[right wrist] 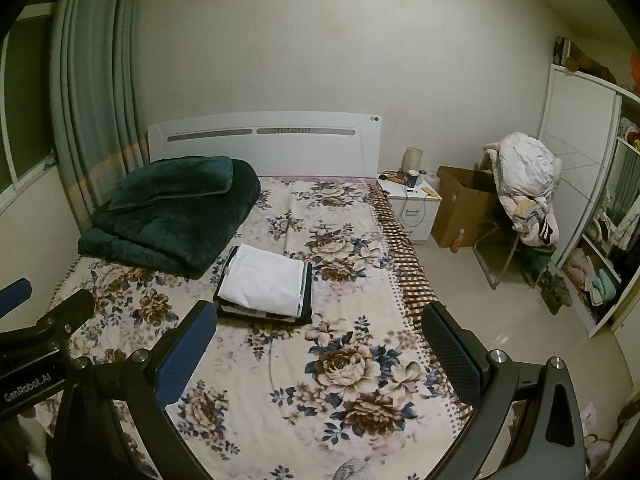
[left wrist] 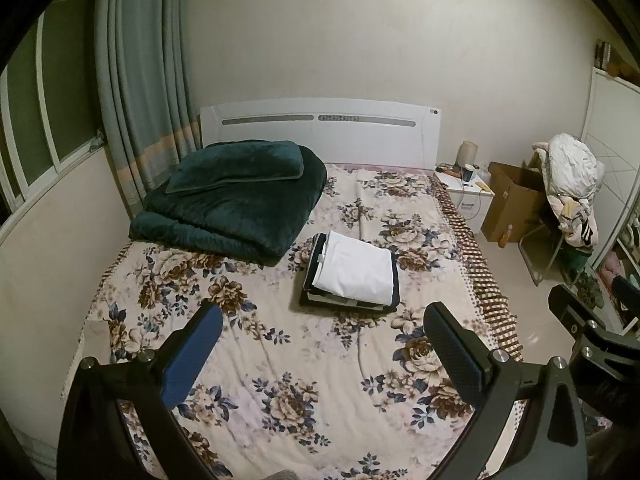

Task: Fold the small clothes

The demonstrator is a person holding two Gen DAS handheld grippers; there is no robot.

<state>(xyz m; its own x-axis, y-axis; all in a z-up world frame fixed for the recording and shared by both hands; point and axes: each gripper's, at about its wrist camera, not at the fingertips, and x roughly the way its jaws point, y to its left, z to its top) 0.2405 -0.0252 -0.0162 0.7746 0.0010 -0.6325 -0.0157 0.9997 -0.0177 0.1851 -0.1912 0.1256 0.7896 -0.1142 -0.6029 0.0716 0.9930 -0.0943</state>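
Note:
A stack of folded clothes (left wrist: 352,276) lies in the middle of the bed, a white piece on top of dark navy ones. It also shows in the right wrist view (right wrist: 266,284). My left gripper (left wrist: 322,328) is open and empty, held above the near part of the bed, short of the stack. My right gripper (right wrist: 320,324) is open and empty too, to the right of the left one and above the bed's right side. The left gripper's body (right wrist: 36,336) shows at the left edge of the right wrist view.
The bed has a floral sheet (left wrist: 288,360) and a white headboard (left wrist: 320,132). A folded dark green blanket (left wrist: 236,196) lies at the back left. A nightstand (right wrist: 412,208), a cardboard box (right wrist: 464,208), a chair piled with clothes (right wrist: 524,188) and a wardrobe (right wrist: 592,200) stand to the right.

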